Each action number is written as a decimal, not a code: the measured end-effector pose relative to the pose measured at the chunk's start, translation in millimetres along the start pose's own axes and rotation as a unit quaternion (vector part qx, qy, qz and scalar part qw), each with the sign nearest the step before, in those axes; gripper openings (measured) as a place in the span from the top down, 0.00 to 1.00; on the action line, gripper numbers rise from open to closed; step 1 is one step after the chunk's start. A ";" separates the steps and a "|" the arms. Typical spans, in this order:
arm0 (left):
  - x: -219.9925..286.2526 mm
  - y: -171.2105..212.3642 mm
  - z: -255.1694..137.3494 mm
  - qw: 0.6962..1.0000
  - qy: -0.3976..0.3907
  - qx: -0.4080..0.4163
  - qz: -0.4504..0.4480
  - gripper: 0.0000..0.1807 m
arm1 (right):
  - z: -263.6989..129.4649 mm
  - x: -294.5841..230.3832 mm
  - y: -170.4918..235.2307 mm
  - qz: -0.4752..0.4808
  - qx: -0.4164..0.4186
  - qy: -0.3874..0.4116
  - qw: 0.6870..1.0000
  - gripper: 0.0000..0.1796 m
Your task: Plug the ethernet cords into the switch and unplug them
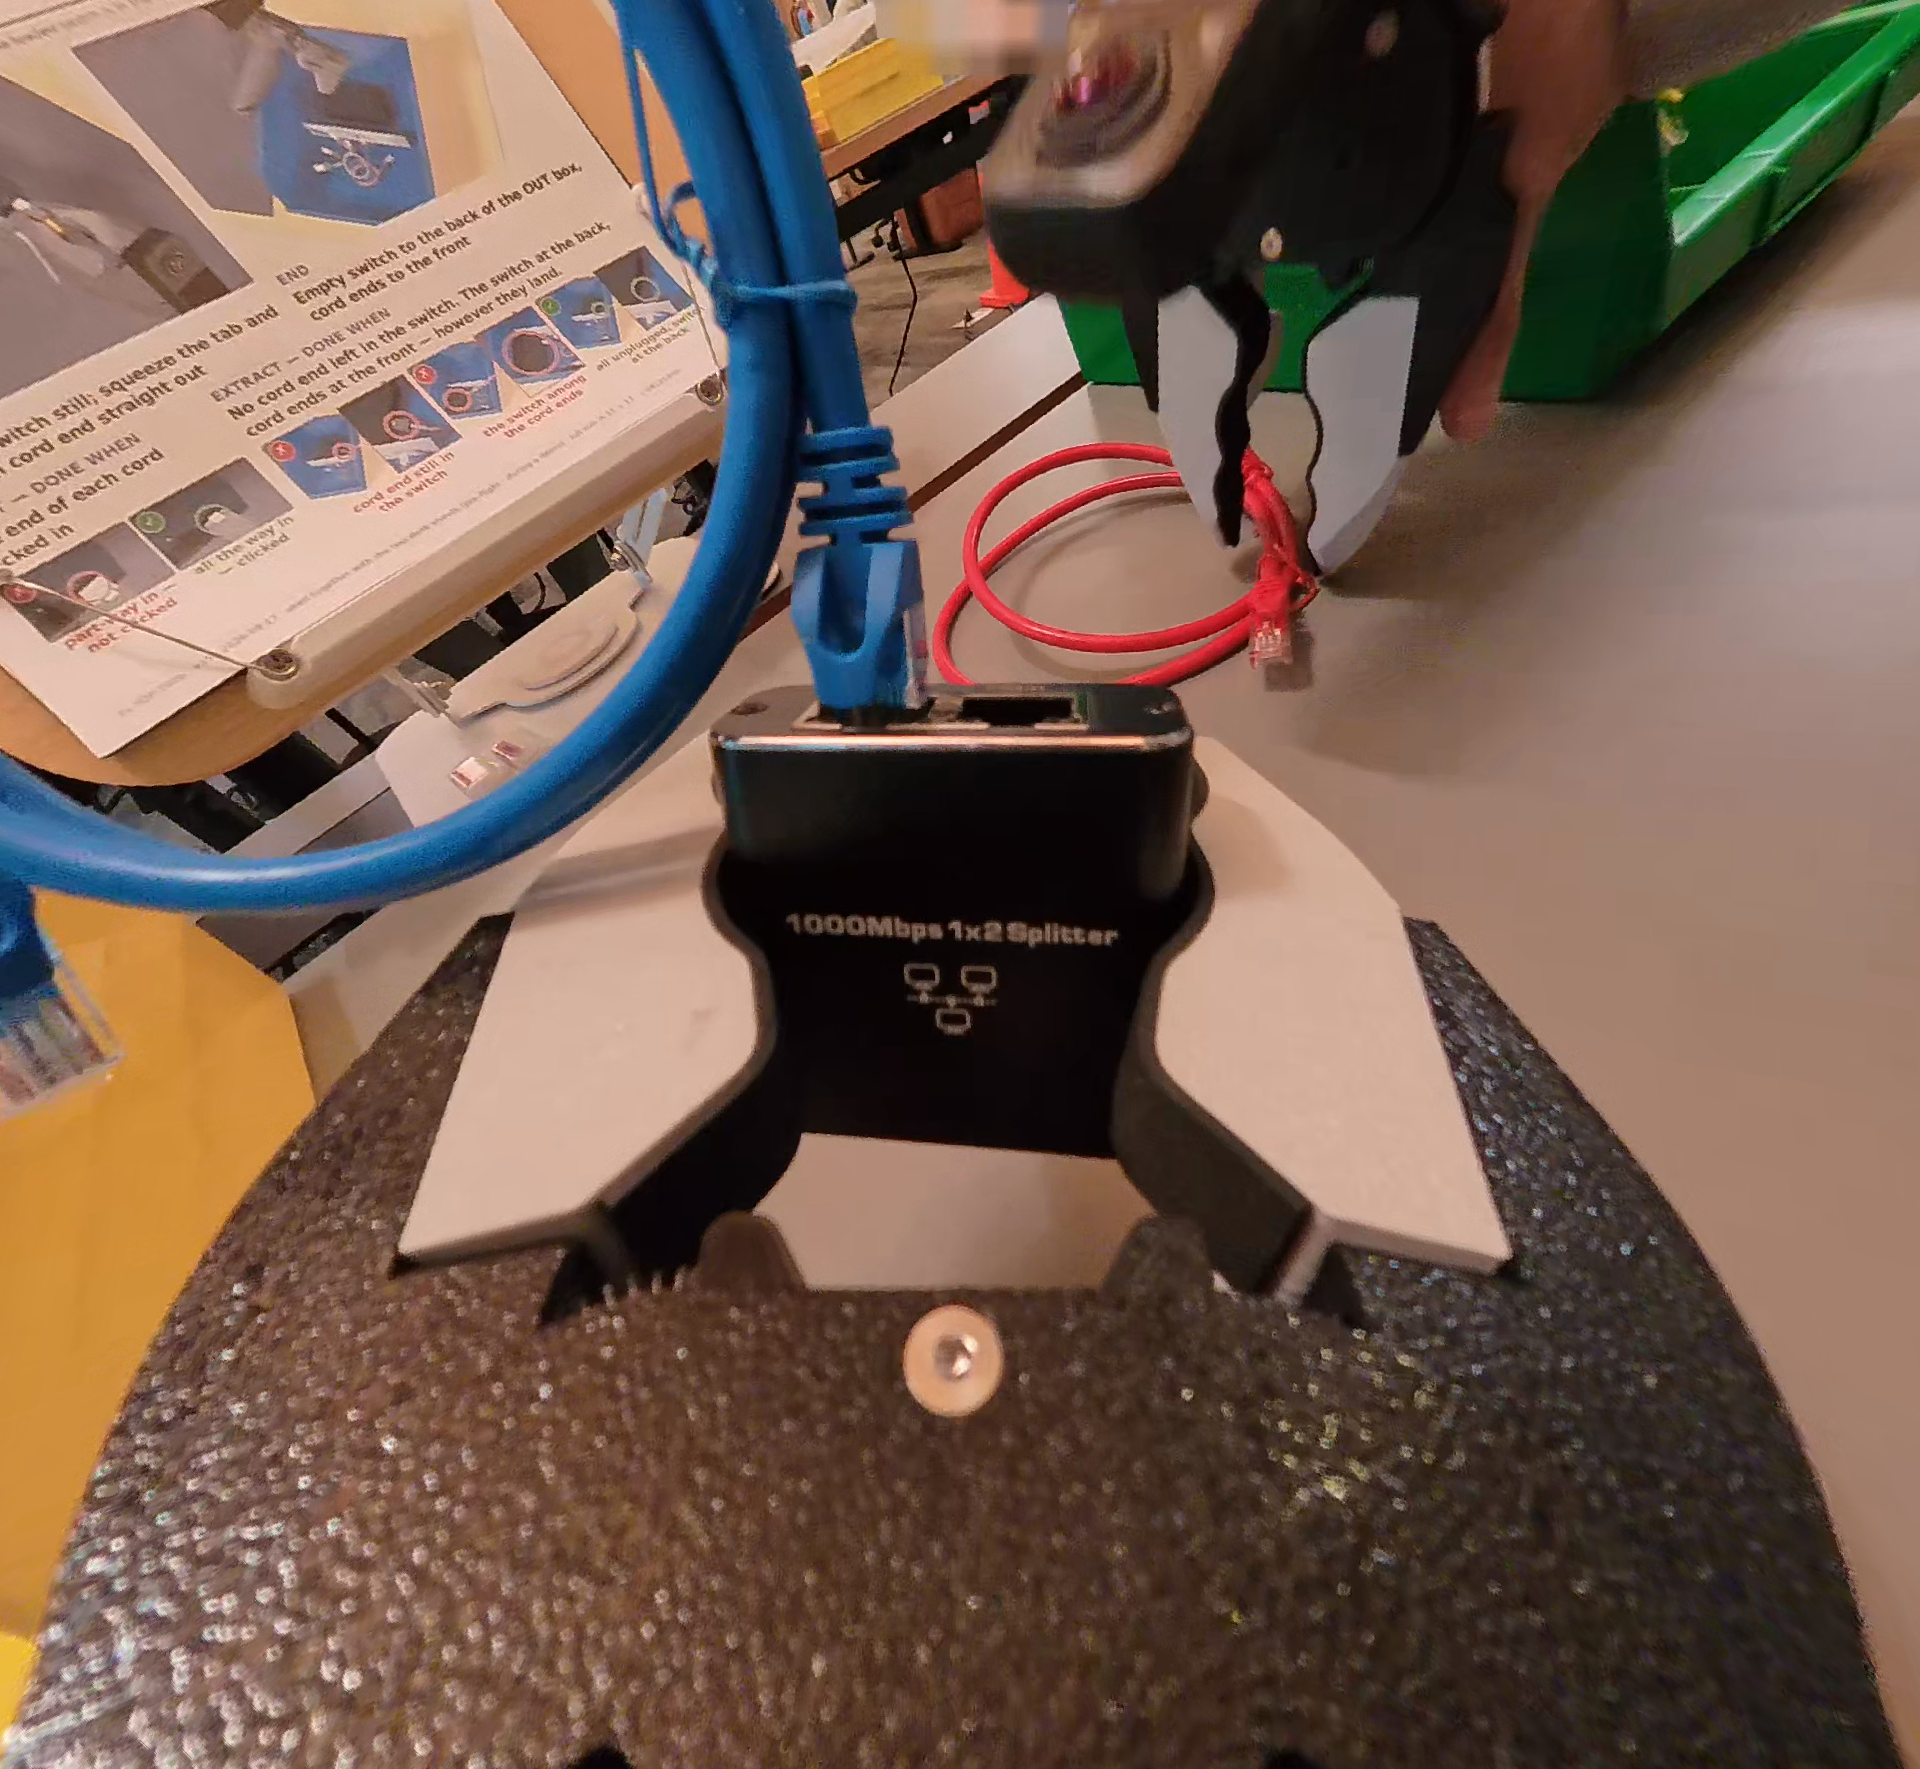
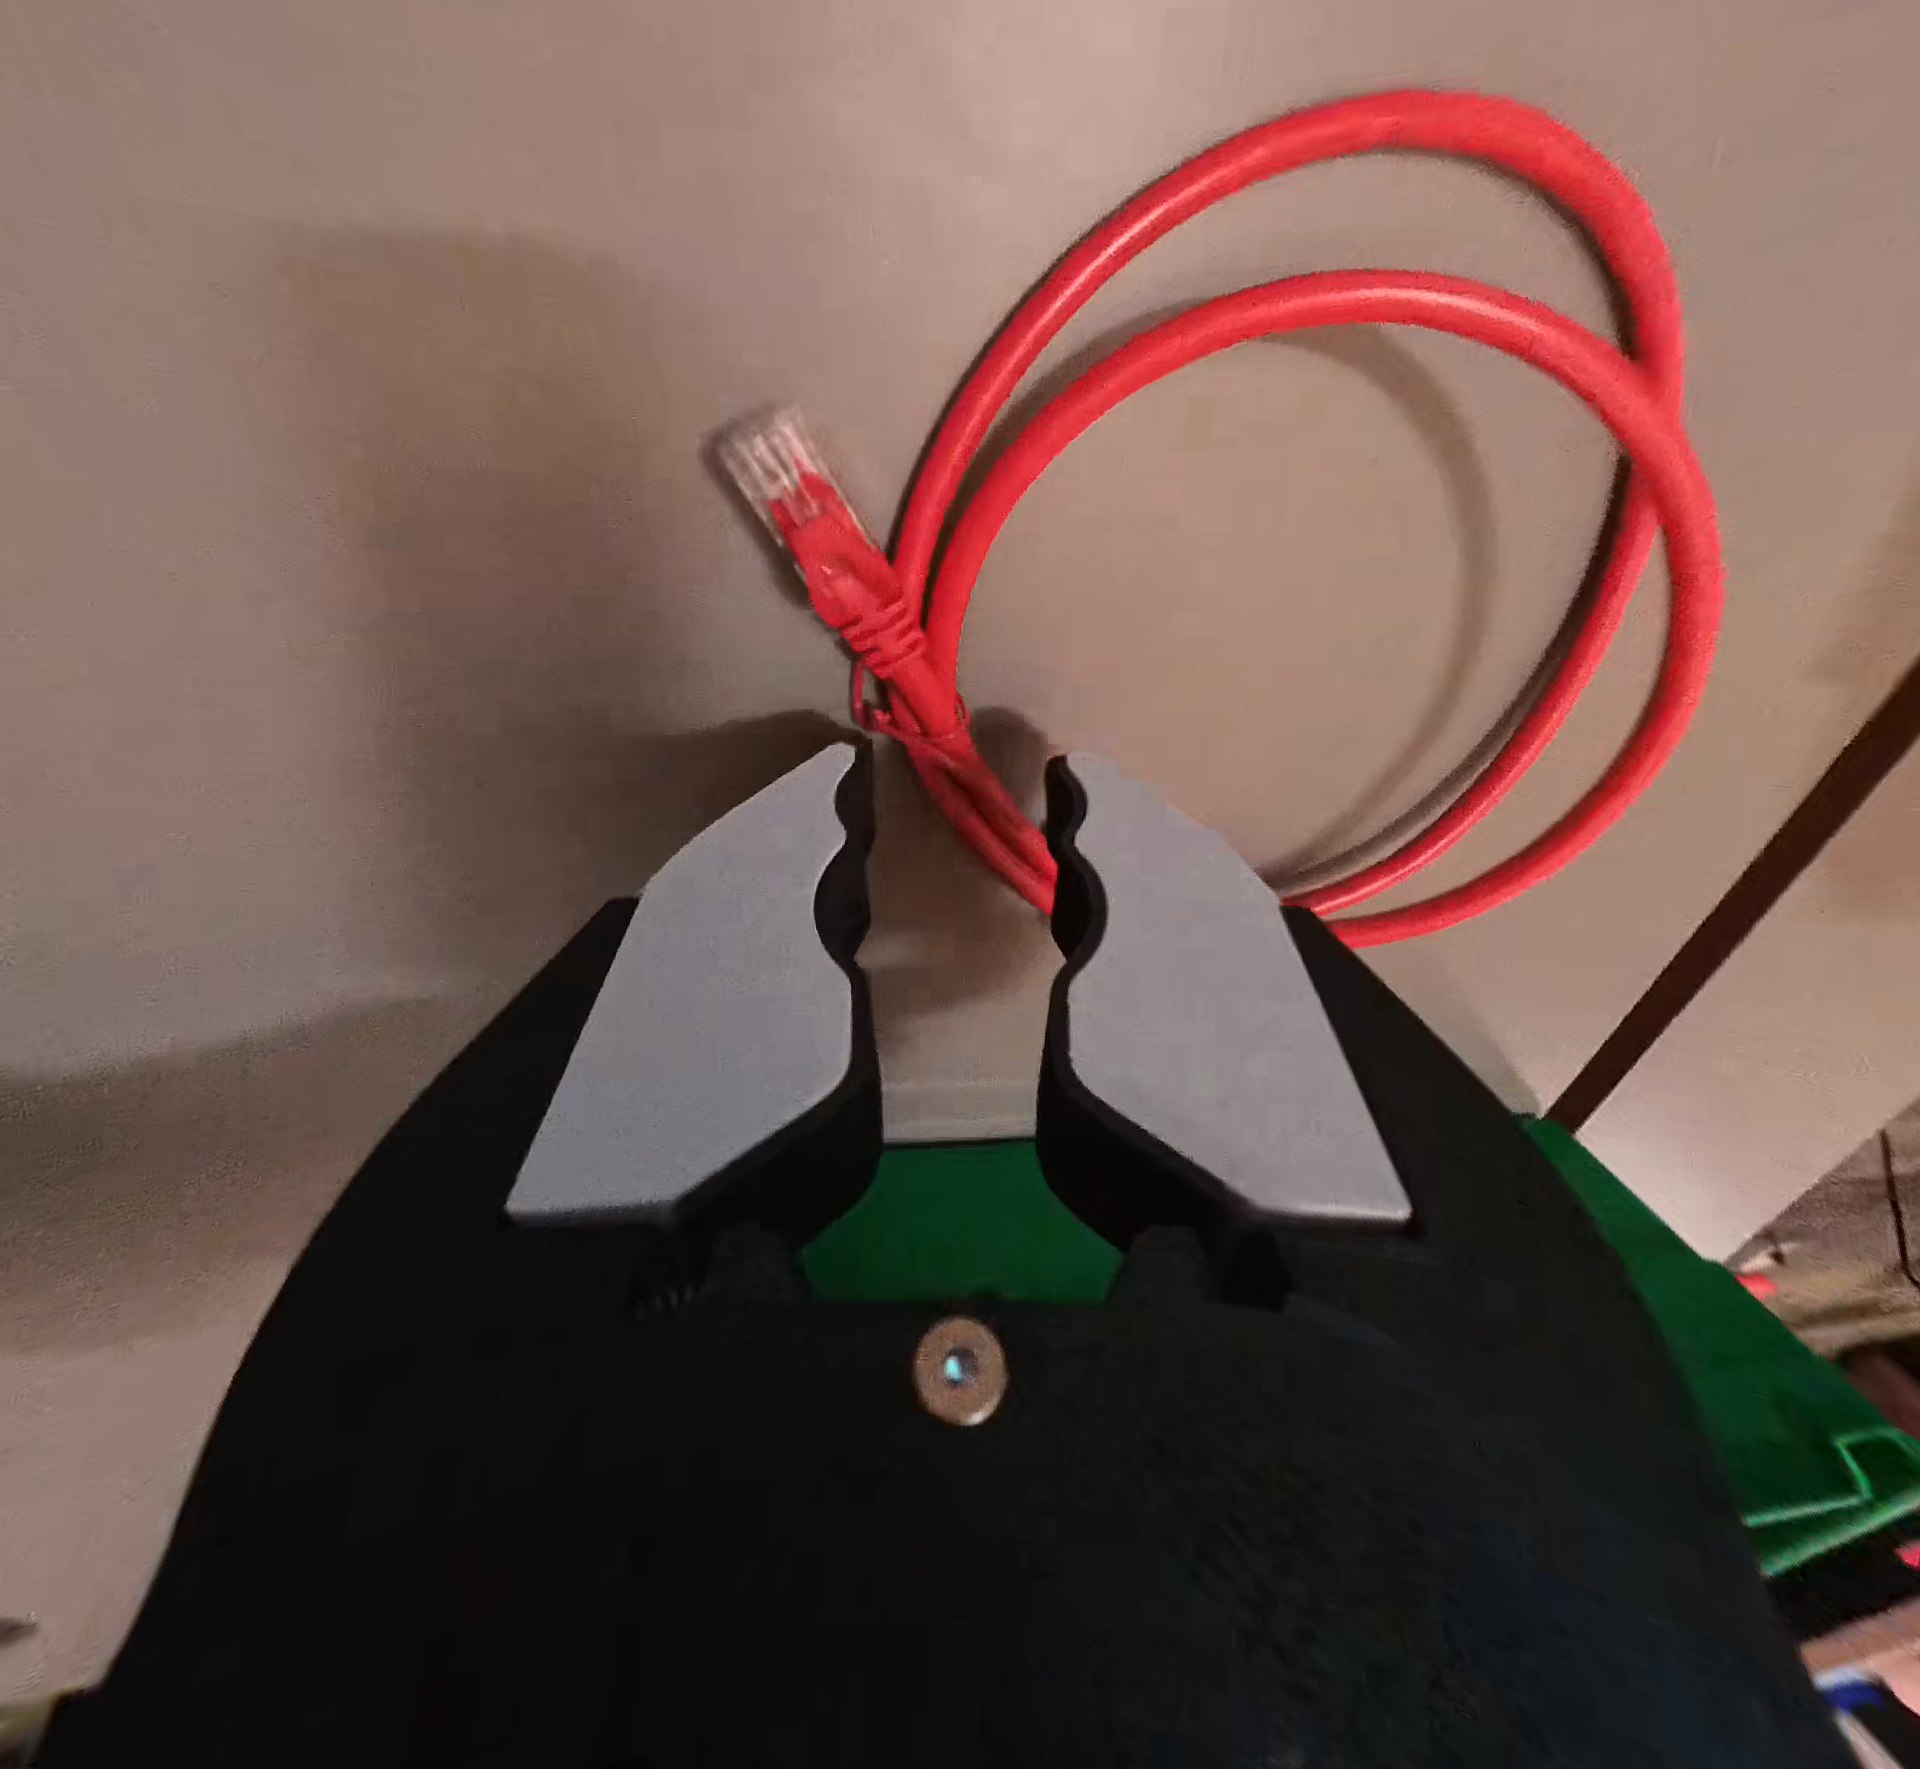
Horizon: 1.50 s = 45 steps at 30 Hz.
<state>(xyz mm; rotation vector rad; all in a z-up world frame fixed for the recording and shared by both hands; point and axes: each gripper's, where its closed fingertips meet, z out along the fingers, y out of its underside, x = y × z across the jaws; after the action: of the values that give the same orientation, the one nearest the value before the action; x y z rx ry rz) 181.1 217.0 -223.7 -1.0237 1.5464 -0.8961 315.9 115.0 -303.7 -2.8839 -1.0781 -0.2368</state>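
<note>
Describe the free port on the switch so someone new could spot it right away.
Find the black switch gripped by the left gripper. Two ports sit along its far end. The blue cord fills the left one; the free port is the dark empty opening on its right.

The left wrist view looks forward along its tool (image 1: 951, 888), low and close over the counter (image 1: 1558, 836). The right wrist view tilts steeply down at the counter from close range. Both views share the red cord (image 1: 1049, 566) (image 2: 1455, 296).
</note>
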 end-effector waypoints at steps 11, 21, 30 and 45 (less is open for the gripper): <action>-1.4 4.3 1.4 1.000 0.008 -0.007 -0.018 0.58 | -28.5 -4.8 -16.8 0.055 0.033 -0.001 0.998 0.93; -2.3 1.9 0.7 0.999 0.011 -0.005 -0.031 0.58 | -157.5 9.1 117.4 0.286 0.058 0.240 0.926 0.93; 1.1 3.1 1.4 0.999 0.024 -0.005 -0.042 0.58 | -77.8 -11.2 189.6 0.373 0.012 0.232 0.898 0.87; 10.8 -1.2 2.4 0.999 0.034 0.001 -0.025 0.59 | -175.2 -53.2 -129.6 0.375 0.650 0.022 0.661 0.73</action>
<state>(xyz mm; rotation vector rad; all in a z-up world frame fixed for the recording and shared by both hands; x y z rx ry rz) 182.5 206.4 -226.8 -1.0433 1.5820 -0.9750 169.5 160.3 -139.8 -1.6484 0.1597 0.3754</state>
